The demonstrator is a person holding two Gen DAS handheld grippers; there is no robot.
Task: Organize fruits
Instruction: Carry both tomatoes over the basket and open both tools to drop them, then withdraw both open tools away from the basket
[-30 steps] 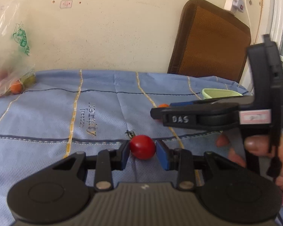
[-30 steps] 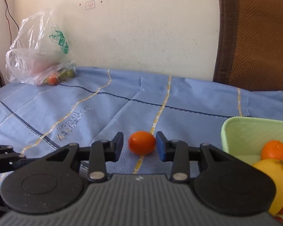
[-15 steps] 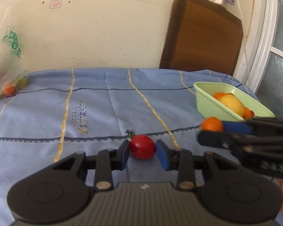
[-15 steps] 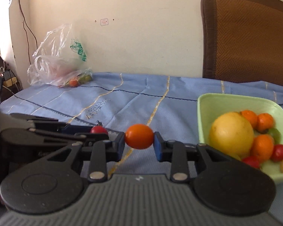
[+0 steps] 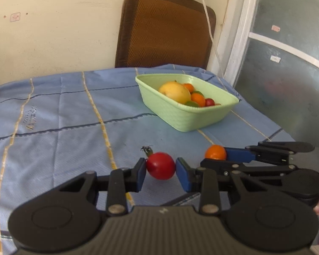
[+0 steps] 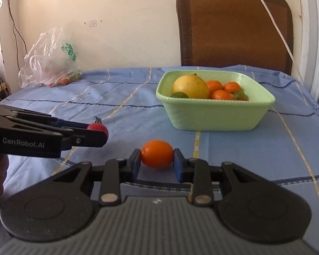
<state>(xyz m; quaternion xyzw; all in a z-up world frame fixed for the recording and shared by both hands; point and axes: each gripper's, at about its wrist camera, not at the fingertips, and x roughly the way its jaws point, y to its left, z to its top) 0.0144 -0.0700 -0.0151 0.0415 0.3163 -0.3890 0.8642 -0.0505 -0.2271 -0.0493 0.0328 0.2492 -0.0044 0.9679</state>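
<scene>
The left gripper [image 5: 160, 171] still pinches the red tomato [image 5: 160, 165]; the right gripper [image 6: 157, 161], shut on the orange tomato [image 6: 157, 153] a second ago, carries it – both (lifted off the cloth) now nearer the green basket [image 6: 212, 114].

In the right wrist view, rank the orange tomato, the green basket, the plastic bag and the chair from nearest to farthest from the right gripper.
1. Orange tomato: clamped between the right gripper's pads.
2. Green basket: ahead, slightly right, on the blue cloth.
3. Plastic bag: far left, at the table's back edge.
4. Chair: behind the table, against the wall, upper right.
</scene>
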